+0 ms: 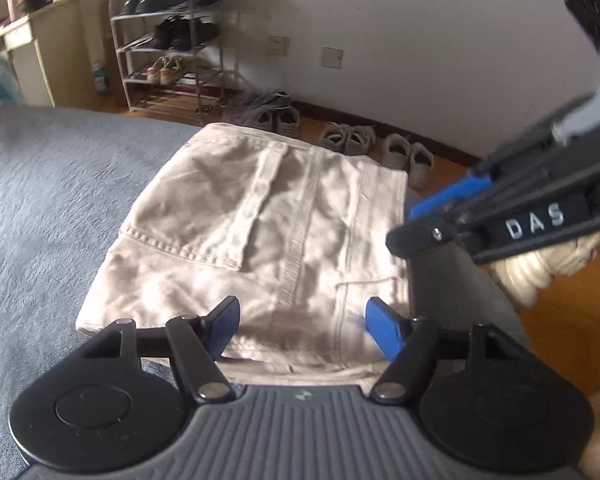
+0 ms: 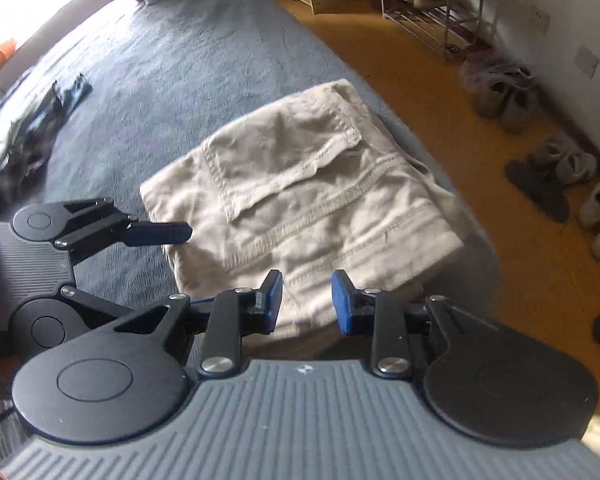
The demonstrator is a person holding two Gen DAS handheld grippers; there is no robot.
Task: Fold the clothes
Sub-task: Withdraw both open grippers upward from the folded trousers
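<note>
Both jaws apart, seemingly empty, above folded trousers.

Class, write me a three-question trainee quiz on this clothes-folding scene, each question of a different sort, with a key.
1. True or false: the left claw grips the folded beige trousers.
2. Multiple choice: the trousers lie on A) a grey bedspread, B) the wooden floor, C) the shoe rack.
3. Fill in: nothing is held between the right claw's ____ pads.

Key: 1 false; 2 A; 3 blue.
</note>
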